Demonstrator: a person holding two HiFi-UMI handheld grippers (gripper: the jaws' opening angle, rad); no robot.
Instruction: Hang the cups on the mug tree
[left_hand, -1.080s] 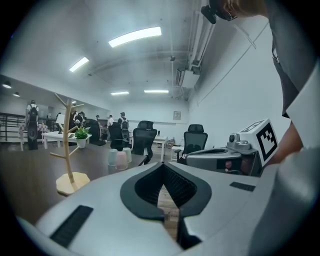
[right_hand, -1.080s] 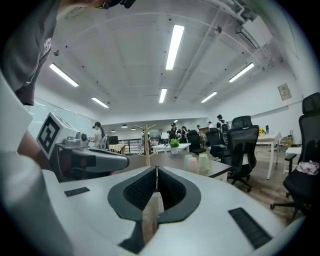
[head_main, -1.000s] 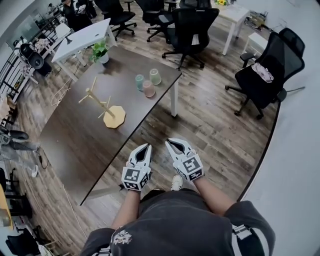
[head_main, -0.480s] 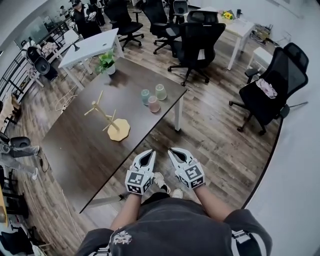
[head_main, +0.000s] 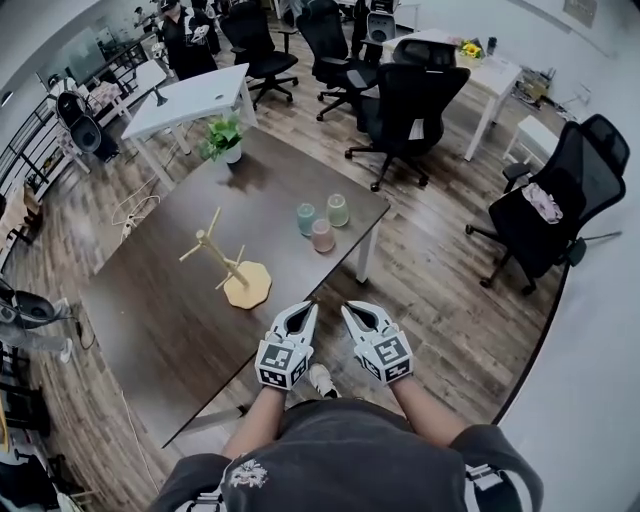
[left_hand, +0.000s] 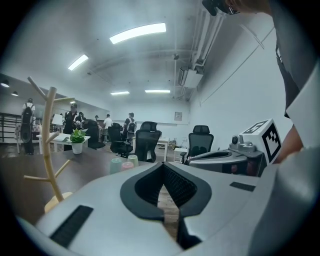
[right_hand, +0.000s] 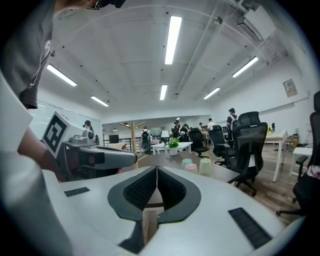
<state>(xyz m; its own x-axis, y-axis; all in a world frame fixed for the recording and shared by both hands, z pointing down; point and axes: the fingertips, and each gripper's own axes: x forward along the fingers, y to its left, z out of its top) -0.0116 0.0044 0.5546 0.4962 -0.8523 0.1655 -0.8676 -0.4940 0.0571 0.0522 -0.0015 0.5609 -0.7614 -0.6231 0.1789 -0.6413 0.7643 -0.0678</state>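
A wooden mug tree (head_main: 232, 270) stands on the dark table (head_main: 150, 310), near its front edge. Three cups stand together at the table's right corner: a blue-green cup (head_main: 306, 219), a pale green cup (head_main: 338, 209) and a pink cup (head_main: 322, 235). My left gripper (head_main: 305, 310) and right gripper (head_main: 352, 310) hover side by side just short of the table's edge, both shut and empty. The left gripper view shows the mug tree (left_hand: 46, 145) at the left and the cups (left_hand: 125, 164) past the closed jaws. The cups (right_hand: 197, 166) also appear in the right gripper view, ahead and to the right.
A potted plant (head_main: 226, 138) sits at the table's far end. A white desk (head_main: 190, 95) stands behind it, with people beyond. Black office chairs (head_main: 410, 95) (head_main: 560, 190) stand to the right of the table on the wooden floor.
The table, mug tree and cups have come closer and moved right in the head view. Both grippers stay shut, side by side, now at the table's edge.
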